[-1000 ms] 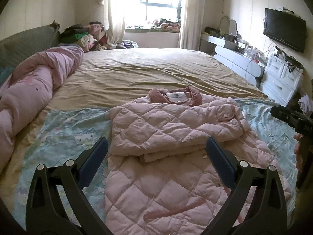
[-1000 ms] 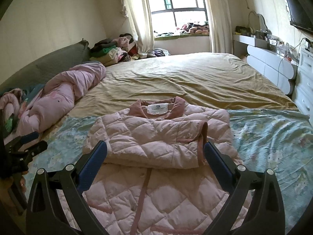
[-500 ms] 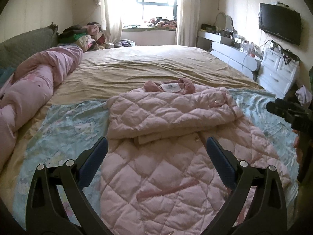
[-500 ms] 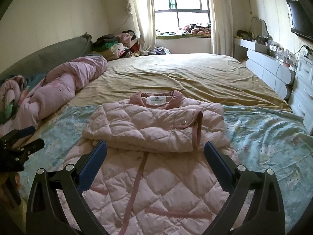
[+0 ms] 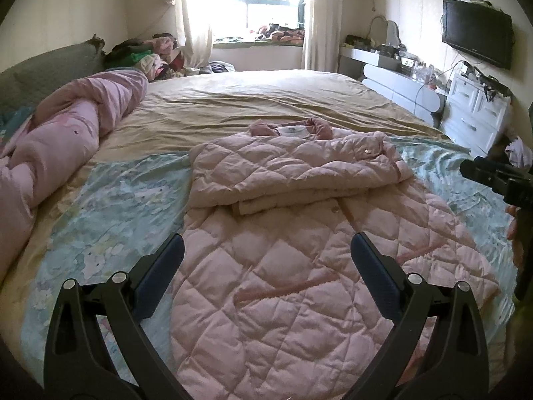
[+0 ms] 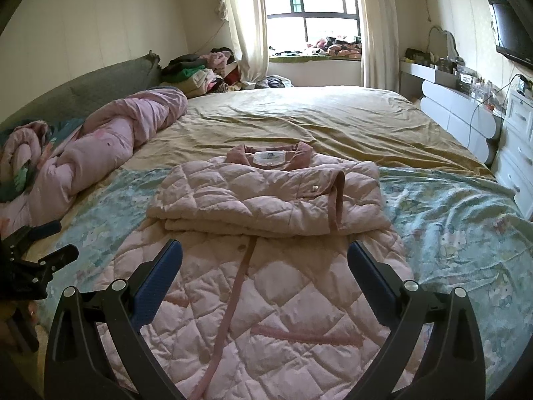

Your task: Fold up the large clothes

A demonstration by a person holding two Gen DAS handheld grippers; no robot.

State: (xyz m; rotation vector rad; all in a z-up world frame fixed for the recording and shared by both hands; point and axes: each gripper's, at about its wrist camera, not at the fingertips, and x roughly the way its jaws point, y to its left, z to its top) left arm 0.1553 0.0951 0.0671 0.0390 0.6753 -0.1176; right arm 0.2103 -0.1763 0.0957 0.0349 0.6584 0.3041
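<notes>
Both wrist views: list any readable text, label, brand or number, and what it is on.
Nothing can be read.
Neck label inside the collar of the pink quilted coat: a bluish mark, too blurred to read.
TV on the wall: a pale mark on its lower bezel, too small to read.

the bed (image 6: pixel 299 113) fills the middle of both views, covered across its upper part by a wrinkled tan sheet (image 5: pixel 266 100). a pale blue printed cover (image 6: pixel 449 206) lies over the lower part, running from the left edge to the right edge of the frame. on that cover, at centre, lies a pink quilted coat (image 6: pixel 266 266), its sleeves folded across the chest and its collar touching the tan sheet. along the left of the frame a rolled pink duvet (image 5: pixel 60 140) rests on the bed. a heap of clothes (image 6: pixel 196 73) sits at upper left.
</notes>
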